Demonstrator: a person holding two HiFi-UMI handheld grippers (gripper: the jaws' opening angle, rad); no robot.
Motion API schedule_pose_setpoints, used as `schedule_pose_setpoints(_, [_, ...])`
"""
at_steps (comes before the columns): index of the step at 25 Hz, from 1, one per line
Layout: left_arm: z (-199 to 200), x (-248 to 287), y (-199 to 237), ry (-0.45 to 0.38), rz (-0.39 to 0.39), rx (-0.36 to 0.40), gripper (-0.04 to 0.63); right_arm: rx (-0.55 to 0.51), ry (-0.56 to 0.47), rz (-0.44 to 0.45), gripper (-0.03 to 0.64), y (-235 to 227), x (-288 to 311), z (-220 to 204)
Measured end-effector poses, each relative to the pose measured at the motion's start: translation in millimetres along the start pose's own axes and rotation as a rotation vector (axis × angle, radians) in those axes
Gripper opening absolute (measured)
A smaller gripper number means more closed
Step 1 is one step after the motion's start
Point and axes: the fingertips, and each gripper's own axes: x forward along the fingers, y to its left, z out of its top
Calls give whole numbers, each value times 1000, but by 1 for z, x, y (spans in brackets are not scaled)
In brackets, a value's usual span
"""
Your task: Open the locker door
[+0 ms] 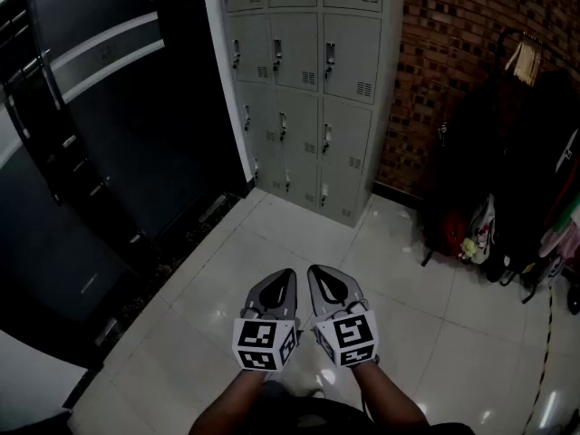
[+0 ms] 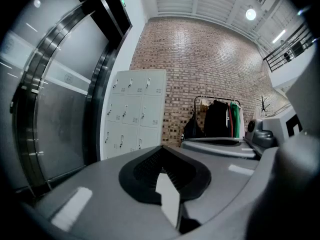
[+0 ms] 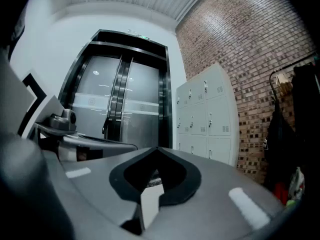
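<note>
The lockers (image 1: 304, 80) stand at the upper middle of the head view, before the brick wall (image 1: 471, 53), which runs off to the upper right. Left of them, filling the upper left and the left edge, is a glass doorway (image 1: 100, 152). A clothes rack (image 1: 530, 179) (hung with garments and bags) stands at the right edge, before the same wall. The floor (image 1: 399, 288) spreads below all of these. At the bottom middle, the left gripper (image 1: 283, 279) and right gripper (image 1: 319, 277) sit side by side above it, well apart from the lockers.

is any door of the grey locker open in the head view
No, every visible door of the locker sits flush with its neighbours, none swung out.
</note>
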Motion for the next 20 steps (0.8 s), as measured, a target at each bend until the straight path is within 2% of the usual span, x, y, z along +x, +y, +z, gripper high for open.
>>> schedule_pose_setpoints(10, [3, 44, 5, -20, 3, -7, 6, -10, 2, -4, 0, -35, 26, -9])
schedule_pose_setpoints(20, [18, 117, 69, -46, -3, -24, 5, -33, 8, -7, 0, -60, 119, -11])
